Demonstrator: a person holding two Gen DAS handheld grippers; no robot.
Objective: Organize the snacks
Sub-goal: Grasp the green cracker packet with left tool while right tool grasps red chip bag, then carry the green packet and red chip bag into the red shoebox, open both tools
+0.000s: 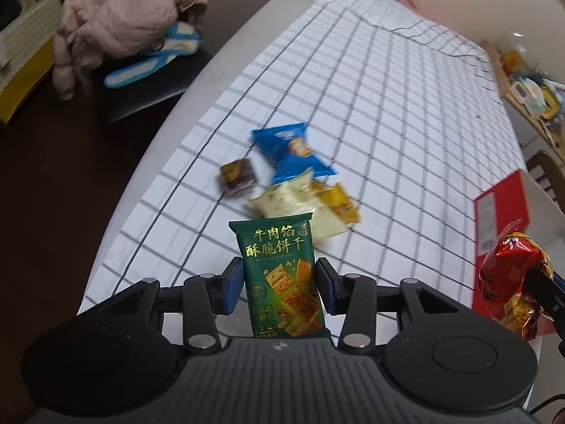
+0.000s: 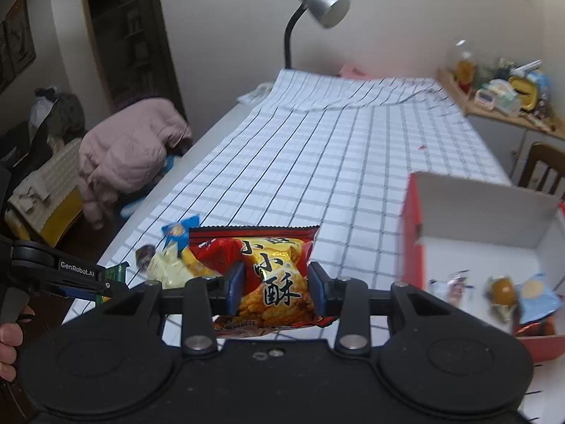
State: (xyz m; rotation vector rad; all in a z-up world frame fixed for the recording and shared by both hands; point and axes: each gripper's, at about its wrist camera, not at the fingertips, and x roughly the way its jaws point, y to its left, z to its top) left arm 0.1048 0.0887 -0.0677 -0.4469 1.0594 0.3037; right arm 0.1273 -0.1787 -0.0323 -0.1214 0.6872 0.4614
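My left gripper (image 1: 279,282) is shut on a green cracker packet (image 1: 282,275), held upright above the checked tablecloth (image 1: 370,106). My right gripper (image 2: 276,288) is shut on a red and yellow snack bag (image 2: 272,275); the same bag (image 1: 508,275) shows at the right edge of the left wrist view. Loose snacks lie on the cloth beyond: a blue packet (image 1: 293,152), a small brown packet (image 1: 238,176), a pale packet (image 1: 293,208) and a yellow one (image 1: 339,201). A red box with a white inside (image 2: 469,219) stands to the right and holds several small snacks (image 2: 501,289).
A chair with a pink jacket (image 2: 130,148) stands left of the table. A desk lamp (image 2: 317,7) rises at the far end. A cluttered wooden shelf (image 2: 501,88) and a wooden chair (image 2: 543,166) are at the right. A person's hand (image 2: 9,346) holds the left gripper's handle.
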